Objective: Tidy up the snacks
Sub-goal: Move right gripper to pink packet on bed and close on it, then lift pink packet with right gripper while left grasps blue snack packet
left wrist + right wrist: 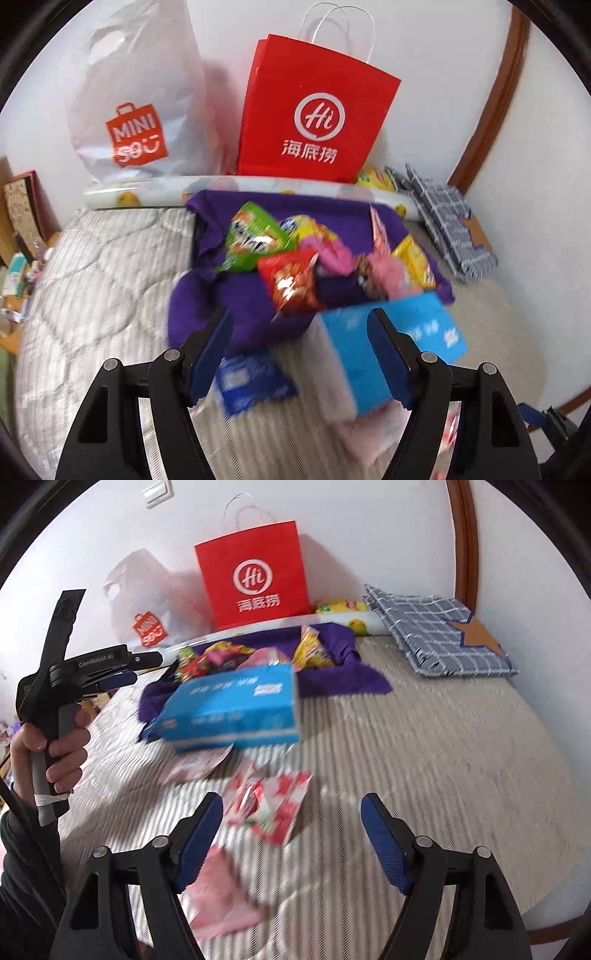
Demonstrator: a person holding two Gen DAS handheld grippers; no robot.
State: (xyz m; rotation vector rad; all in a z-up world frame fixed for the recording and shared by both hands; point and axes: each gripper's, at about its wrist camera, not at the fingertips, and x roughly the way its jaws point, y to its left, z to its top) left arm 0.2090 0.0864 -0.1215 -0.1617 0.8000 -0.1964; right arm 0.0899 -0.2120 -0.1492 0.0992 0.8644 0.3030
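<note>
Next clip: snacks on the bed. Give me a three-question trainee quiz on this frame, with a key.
1. True or false: the right tool is clamped on a snack.
2. Multiple choice: the snack pile lies on A) a purple cloth, B) a wooden tray, C) the checked blue fabric.
3. Fill in: the tall paper bag against the wall is coloured ____.

Key:
1. False; its fingers stand apart over the red-and-white packet, gripping nothing.
2. A, the purple cloth.
3. Red.

Showing soft, even daylight; smearing with motion blur across the blue box (pixel 236 705) and snack packets (pixel 291 258); bending and darkening at fisheye edges.
</note>
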